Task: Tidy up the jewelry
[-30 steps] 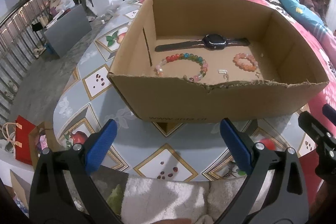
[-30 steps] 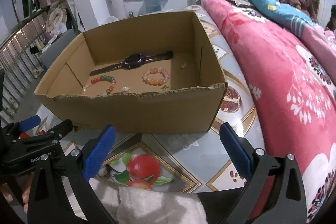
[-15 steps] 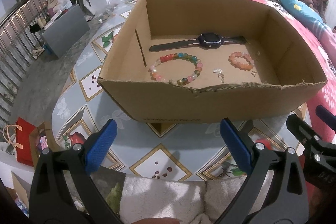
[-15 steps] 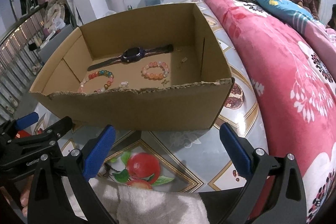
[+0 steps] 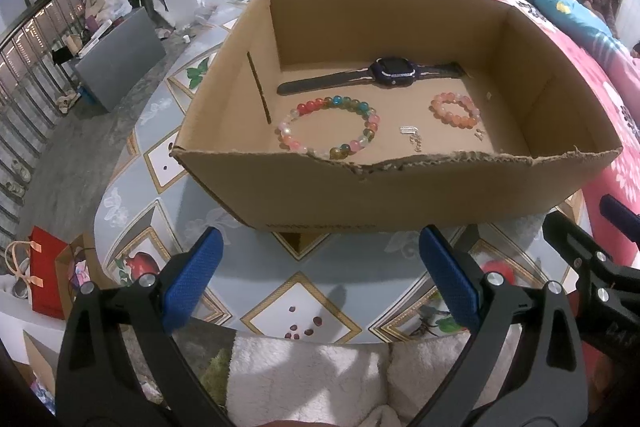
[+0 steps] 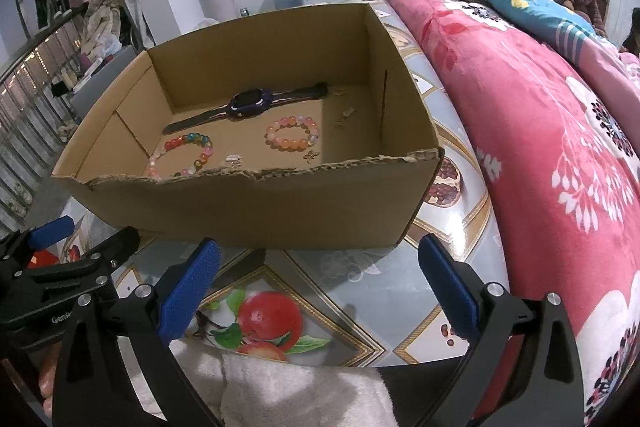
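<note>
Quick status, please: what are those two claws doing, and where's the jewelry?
Left gripper and right gripper open, empty, short of cardboard box. Watch, two bead bracelets inside. Torn front wall between.

The box (image 5: 400, 195) is matt brown cardboard, its near rim torn and ragged. Inside it lie a watch (image 5: 394, 71) with a glossy dark face and matt strap, two bracelets of shiny, glassy beads (image 5: 328, 129) (image 5: 455, 109), and a small bright metal clasp (image 5: 409, 130). The tablecloth (image 6: 360, 291) looks smooth and glossy, like plastic. The blanket (image 6: 540, 131) on the right is soft, fuzzy cloth. The gripper pads (image 5: 192, 285) are textured blue, on matt black plastic arms.
</note>
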Motion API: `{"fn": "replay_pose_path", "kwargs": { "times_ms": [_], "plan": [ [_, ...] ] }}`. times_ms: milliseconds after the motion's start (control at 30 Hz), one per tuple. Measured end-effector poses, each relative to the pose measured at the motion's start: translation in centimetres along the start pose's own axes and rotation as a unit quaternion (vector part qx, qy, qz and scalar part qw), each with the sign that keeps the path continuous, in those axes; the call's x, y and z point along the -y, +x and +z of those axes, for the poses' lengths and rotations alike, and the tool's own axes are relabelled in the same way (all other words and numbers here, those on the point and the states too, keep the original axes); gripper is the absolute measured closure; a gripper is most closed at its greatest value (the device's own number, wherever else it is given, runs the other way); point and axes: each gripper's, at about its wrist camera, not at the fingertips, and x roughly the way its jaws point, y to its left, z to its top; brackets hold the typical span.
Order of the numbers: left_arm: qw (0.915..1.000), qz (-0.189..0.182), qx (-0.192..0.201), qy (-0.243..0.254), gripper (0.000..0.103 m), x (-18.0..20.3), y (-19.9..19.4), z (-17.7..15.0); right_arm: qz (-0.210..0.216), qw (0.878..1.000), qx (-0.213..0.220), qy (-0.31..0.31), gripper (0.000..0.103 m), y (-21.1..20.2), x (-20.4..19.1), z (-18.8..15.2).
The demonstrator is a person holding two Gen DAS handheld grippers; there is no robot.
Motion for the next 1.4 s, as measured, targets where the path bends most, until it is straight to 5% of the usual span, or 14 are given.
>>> {"fn": "replay_pose_path", "kwargs": {
  "times_ms": [1400],
  "plan": [
    [0.9999,-0.012,-0.005,0.004,0.008,0.52,-0.09,-0.04,-0.011,1.0,-0.009,-0.004,0.006,0.51,-0.02,-0.26]
  ]
}}
